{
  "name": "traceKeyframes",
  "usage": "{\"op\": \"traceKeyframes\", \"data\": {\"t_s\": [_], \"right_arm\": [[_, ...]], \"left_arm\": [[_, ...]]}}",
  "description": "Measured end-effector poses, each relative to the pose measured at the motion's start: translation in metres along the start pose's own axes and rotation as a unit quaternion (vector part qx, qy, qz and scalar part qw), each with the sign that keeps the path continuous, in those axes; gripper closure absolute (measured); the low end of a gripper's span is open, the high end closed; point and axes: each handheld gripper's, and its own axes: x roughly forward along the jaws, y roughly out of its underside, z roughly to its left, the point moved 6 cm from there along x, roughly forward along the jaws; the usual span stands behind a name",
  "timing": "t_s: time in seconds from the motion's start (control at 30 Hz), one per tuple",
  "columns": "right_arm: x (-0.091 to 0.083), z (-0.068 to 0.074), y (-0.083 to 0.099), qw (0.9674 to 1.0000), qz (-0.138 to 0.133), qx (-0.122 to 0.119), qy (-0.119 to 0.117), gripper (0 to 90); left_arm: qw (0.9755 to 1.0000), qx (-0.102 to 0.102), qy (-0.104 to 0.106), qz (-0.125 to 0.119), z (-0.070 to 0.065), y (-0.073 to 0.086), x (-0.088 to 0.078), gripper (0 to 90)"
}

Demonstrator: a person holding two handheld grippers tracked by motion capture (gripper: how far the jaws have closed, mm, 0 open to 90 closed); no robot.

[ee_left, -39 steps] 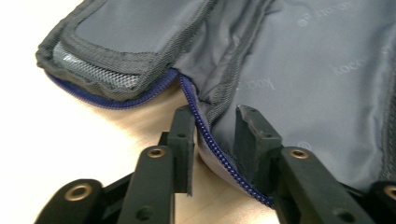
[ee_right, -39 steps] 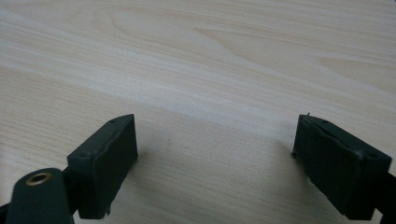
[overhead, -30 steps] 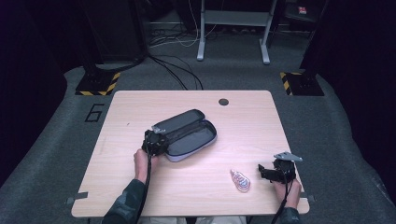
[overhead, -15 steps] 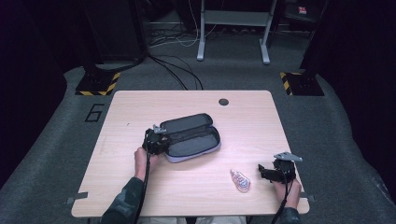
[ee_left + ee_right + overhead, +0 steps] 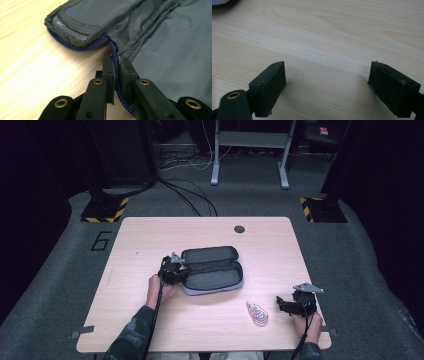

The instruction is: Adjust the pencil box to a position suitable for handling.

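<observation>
Overhead view, two close claw views

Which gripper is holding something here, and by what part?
The left gripper pinches the pencil case by its blue zipper edge. The right gripper is open, holding nothing.

From up top I can't tell what that little clear wrapped thing [image 5: 257, 313] is, too small. My left gripper [image 5: 176, 268] hides the pouch [image 5: 212, 270]'s left end.
</observation>
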Motion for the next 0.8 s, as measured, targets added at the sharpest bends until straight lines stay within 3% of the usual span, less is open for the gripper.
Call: {"op": "traceKeyframes", "data": {"t_s": [0.17,0.33,0.43,0.53,0.57,0.6,0.63,0.73,0.8], "right_arm": [[0.0,0.0,0.0,1.0,0.0,0.0,0.0,13.8],[0.0,0.0,0.0,1.0,-0.001,0.0,-0.001,13.9],[0.0,0.0,0.0,1.0,-0.003,0.002,-0.003,14.0],[0.0,0.0,0.0,1.0,-0.003,0.002,-0.003,13.9],[0.0,0.0,0.0,1.0,-0.003,0.003,-0.003,13.9],[0.0,0.0,0.0,1.0,-0.003,0.004,-0.003,14.0],[0.0,0.0,0.0,1.0,-0.003,0.004,-0.003,14.0],[0.0,0.0,0.0,1.0,-0.002,0.005,-0.006,14.0],[0.0,0.0,0.0,1.0,-0.002,0.005,-0.005,14.0]], "left_arm": [[0.9998,0.012,0.012,0.002,0.001,-0.003,0.003,84.6],[0.9986,0.039,0.036,0.003,0.001,-0.007,0.007,84.5],[0.9979,0.052,0.038,-0.003,0.004,-0.01,0.009,84.3],[0.9981,0.049,0.038,0.0,0.004,-0.009,0.009,83.2],[0.9983,0.04,0.043,-0.003,0.003,-0.009,0.008,80.5],[0.9983,0.038,0.043,-0.007,0.004,-0.01,0.007,72.1],[0.9987,0.033,0.039,-0.011,0.005,-0.01,0.005,72.1],[0.9993,0.01,0.03,-0.018,0.007,-0.012,-0.007,45.1],[0.9993,0.0,0.027,-0.024,0.008,-0.013,-0.01,34.7]]}}
